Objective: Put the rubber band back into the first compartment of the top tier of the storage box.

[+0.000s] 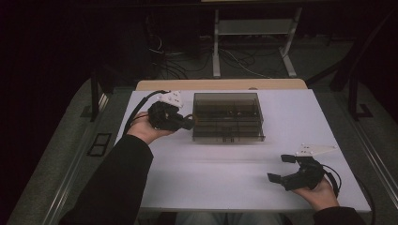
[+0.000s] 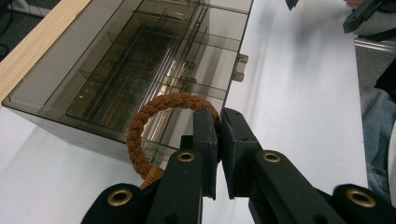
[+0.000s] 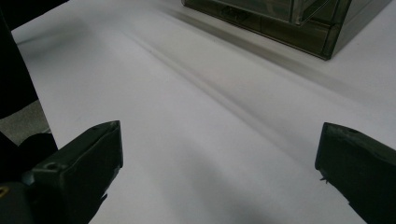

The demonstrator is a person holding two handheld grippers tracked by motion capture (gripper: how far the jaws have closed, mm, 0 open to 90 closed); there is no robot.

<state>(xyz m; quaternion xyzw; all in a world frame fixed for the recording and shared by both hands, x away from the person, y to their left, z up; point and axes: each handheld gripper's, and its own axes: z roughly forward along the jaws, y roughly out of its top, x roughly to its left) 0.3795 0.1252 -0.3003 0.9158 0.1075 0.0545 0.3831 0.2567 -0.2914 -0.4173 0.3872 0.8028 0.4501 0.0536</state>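
Jaws of my right gripper [image 1: 283, 168] spread wide above the bare white desk [image 1: 225, 173].
Farther off, my left gripper [image 2: 218, 140] pinches a brown braided ring [image 2: 154, 122] between its jaws, held in the air just beside the left wall of the smoky clear compartment box [image 1: 228, 117] at the desk's back.

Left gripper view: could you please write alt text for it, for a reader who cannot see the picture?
The left hand-held gripper has its two black jaws closed on a brown braided cord ring, held beside a smoky transparent plastic organiser box with inner dividers. The box stands on a white table, its lid closed.
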